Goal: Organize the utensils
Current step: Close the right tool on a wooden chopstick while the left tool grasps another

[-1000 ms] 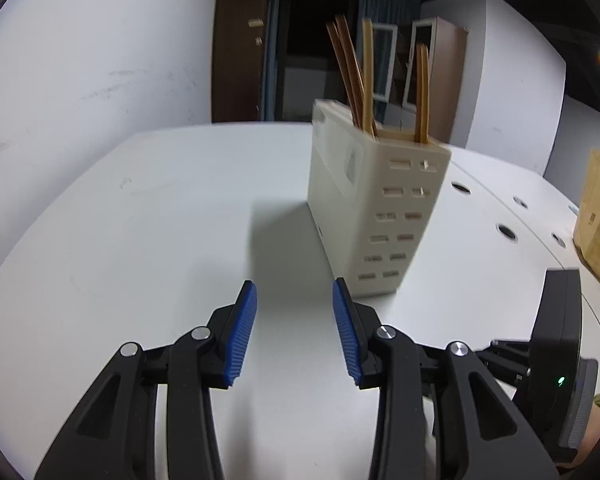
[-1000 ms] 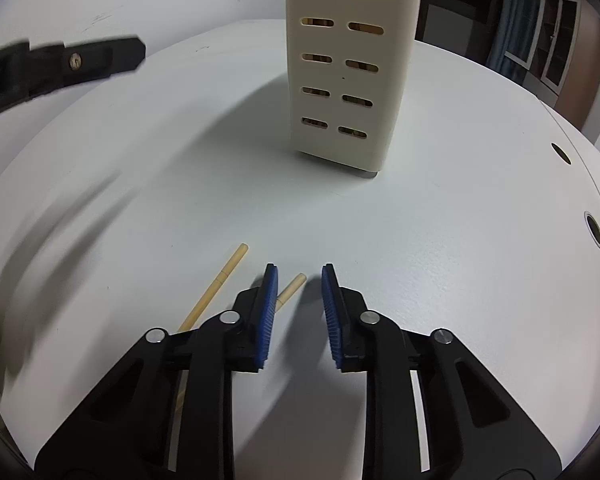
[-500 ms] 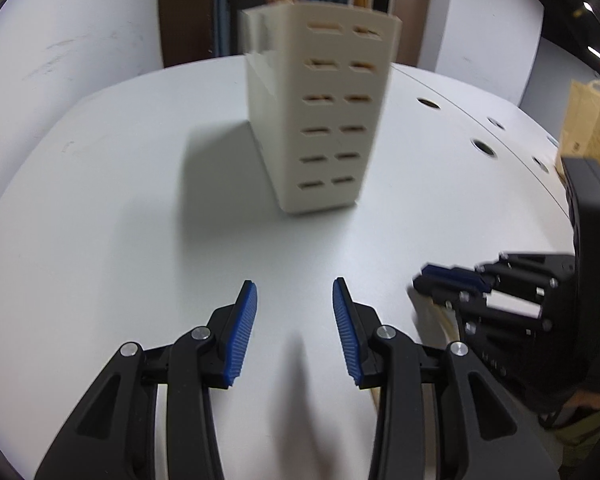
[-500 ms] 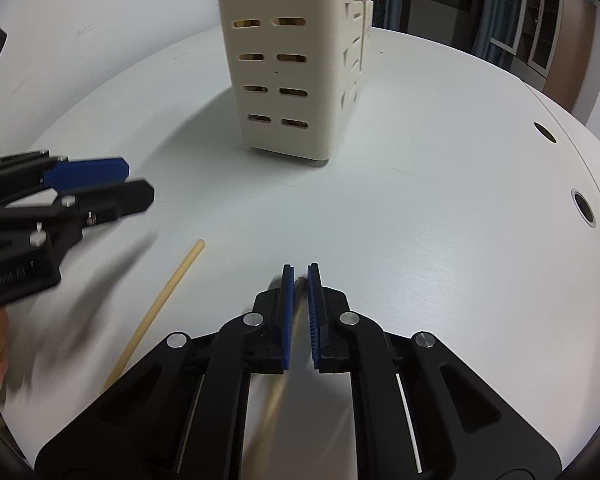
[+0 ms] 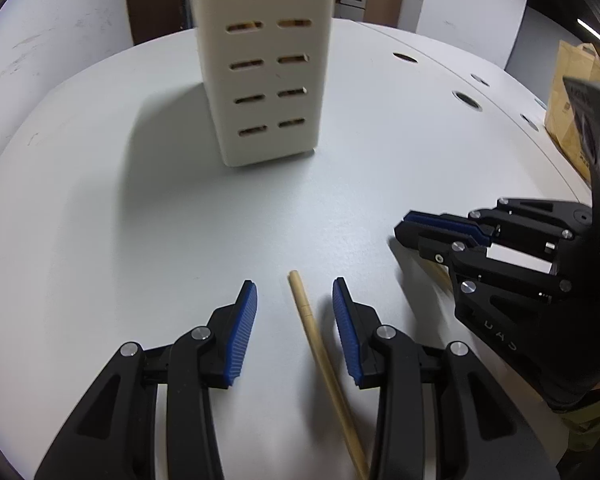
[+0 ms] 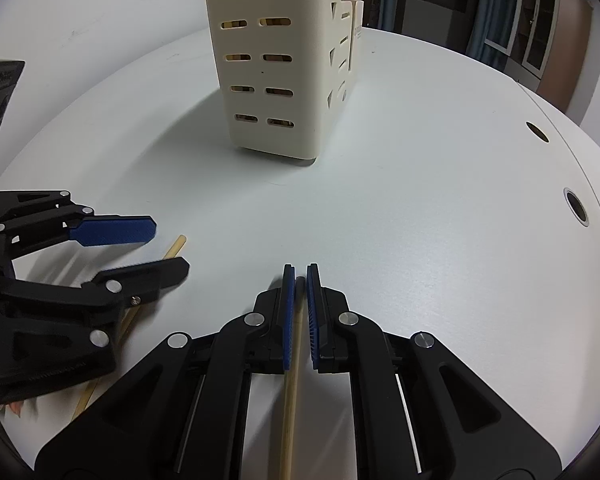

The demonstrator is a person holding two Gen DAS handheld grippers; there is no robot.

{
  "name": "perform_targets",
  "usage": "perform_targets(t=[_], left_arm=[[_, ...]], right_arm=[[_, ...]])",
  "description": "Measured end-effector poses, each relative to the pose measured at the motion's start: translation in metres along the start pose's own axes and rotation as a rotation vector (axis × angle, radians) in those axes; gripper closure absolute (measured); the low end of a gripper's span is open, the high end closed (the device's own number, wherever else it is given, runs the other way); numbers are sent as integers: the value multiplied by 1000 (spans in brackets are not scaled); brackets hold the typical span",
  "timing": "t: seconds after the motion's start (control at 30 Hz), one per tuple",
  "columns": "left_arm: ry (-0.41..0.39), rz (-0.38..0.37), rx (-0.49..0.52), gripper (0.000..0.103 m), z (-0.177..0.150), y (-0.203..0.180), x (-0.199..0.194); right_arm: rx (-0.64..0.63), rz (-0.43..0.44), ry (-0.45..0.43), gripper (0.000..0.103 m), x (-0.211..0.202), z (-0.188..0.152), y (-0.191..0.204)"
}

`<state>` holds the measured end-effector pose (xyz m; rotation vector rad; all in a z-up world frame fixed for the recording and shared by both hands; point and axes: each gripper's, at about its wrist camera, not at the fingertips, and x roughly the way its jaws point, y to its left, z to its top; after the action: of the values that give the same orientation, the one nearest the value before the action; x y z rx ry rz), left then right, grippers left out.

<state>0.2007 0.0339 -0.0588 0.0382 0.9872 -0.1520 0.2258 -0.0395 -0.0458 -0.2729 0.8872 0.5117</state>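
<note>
Chopsticks: we're working two loose ones on the white table (image 5: 112, 220), both lying well short of the cream holder (image 5: 266, 68).
Right gripper (image 6: 300, 300): jaws have just closed; we're pinching the right chopstick (image 6: 290, 408) near its tip, stick still lying low along the table.
Left gripper (image 5: 294, 332): we're holding it partly open, straddling the left chopstick (image 5: 324, 364), pads not touching it.
Holder: standing upright ahead, sticks showing through its slots.
Risk 1: we're gripping right at the tip, so the long tail may swing or slip out on lift.
Risk 2: the left chopstick is lying off-centre, nearer one pad; closing may roll it away.
Risk 3: both grippers are working close together; lifting together may clash.
</note>
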Motion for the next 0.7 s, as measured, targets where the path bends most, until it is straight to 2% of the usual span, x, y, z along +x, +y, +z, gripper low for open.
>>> perform_targets(t=[0.07,0.17,0.23,0.3,0.43,0.6,0.7], left_arm=[[-2,14,13,65,0,-3,2],[-1,38,25,74,2,-6,3],[3,43,17,90,5,-8,4],[13,50,33,96,7,-12,4],[14,68,67,99,9,-19,6],[22,46,38,99,12,-14,5],[-3,33,13,99,15,-9,-1]], right_arm=[[-1,-2,0,97,-1,0,2],[-2,-4,0,97,-2,-1,5],[-2,-5,0,97,-2,-1,5],[3,-6,-1,97,-3,-1,7],[-8,-1,-3,98,-6,-2,15],[7,33,-8,98,-7,-1,11],[21,39,-43,99,-14,2,8]])
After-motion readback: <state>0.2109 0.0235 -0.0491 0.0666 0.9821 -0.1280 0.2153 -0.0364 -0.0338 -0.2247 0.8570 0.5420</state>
